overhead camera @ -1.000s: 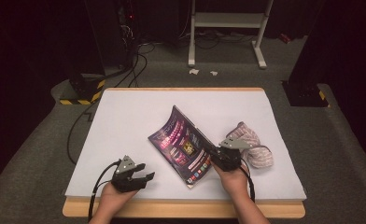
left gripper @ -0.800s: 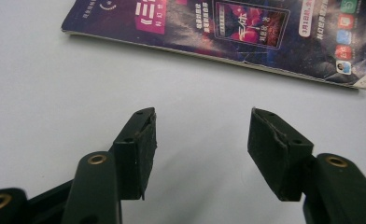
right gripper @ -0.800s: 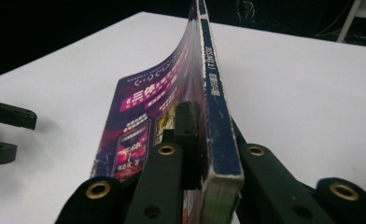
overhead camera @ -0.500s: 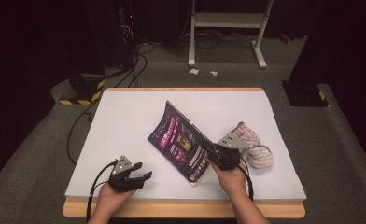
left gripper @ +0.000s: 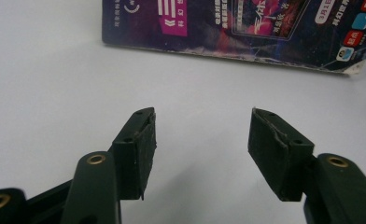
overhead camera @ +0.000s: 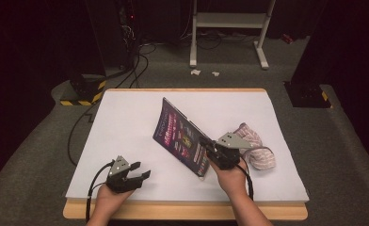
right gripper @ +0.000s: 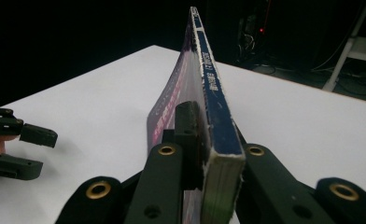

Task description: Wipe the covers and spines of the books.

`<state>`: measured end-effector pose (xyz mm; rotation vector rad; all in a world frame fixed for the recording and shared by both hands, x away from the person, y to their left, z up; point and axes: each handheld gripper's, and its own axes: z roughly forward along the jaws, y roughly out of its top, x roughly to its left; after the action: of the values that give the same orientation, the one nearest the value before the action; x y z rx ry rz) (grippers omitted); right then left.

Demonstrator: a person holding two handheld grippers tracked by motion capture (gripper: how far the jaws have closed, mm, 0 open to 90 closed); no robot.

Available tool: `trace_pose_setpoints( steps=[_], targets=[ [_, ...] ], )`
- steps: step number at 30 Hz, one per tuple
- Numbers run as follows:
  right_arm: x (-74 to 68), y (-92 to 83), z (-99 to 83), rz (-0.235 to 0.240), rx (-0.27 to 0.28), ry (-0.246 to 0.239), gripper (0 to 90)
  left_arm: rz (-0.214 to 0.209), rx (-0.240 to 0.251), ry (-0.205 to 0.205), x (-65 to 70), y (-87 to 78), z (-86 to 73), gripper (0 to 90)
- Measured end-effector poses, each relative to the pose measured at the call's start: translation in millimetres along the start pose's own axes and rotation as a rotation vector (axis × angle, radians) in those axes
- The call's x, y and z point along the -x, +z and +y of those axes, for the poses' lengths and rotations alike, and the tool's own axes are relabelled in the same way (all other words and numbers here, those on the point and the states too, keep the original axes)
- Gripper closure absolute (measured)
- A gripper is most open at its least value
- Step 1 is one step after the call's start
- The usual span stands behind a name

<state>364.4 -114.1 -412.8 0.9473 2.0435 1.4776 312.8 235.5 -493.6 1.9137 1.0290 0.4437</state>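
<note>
On the white table (overhead camera: 126, 122), the right gripper (overhead camera: 210, 149) has tilted its clamped book (overhead camera: 180, 136) steeper; its own view shows the spine. Beside the book, the left gripper (overhead camera: 142, 170) gapes empty.

Overhead view plus two gripper-mounted close-ups

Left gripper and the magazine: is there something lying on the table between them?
No. In the left gripper view, the stretch from the open left gripper to the magazine is bare white table. The high view shows the same.
</note>
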Motion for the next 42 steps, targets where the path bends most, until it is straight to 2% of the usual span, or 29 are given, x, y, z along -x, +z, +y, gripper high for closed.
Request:
trace_pose_setpoints(
  steps=[8,12,21,26,29,31,35,42],
  targets=[
    [5.7,-0.4,11.6,-0.034,0.029,0.004,84.4,0.009,0.014,-0.008,-1.9,-2.5,0.9,41.9],
    [11.3,-0.6,17.0,-0.069,0.041,0.009,84.4,0.012,0.016,-0.014,-3.3,-3.5,0.7,41.8],
    [36.7,-10.3,26.7,-0.157,0.079,0.038,84.4,0.017,0.019,-0.019,-5.7,-5.0,0.4,41.9],
    [49.0,-16.3,25.1,-0.213,0.083,0.043,84.4,0.015,0.015,-0.013,-5.3,-4.2,0.3,41.9],
    [48.4,-15.2,19.4,-0.233,0.066,0.026,84.4,0.014,0.010,-0.016,-4.9,-3.0,0.1,42.0],
    [45.5,-13.0,14.3,-0.232,0.056,0.017,84.3,0.009,0.006,-0.015,-4.4,-2.0,-0.1,42.0],
    [36.9,-10.6,10.0,-0.186,0.059,0.014,84.3,0.003,-0.007,-0.005,-2.8,0.1,-0.4,42.0],
    [19.6,-2.4,5.8,-0.131,0.058,0.008,84.2,0.002,-0.009,-0.003,-2.5,0.6,-0.7,42.1]
  ],
)
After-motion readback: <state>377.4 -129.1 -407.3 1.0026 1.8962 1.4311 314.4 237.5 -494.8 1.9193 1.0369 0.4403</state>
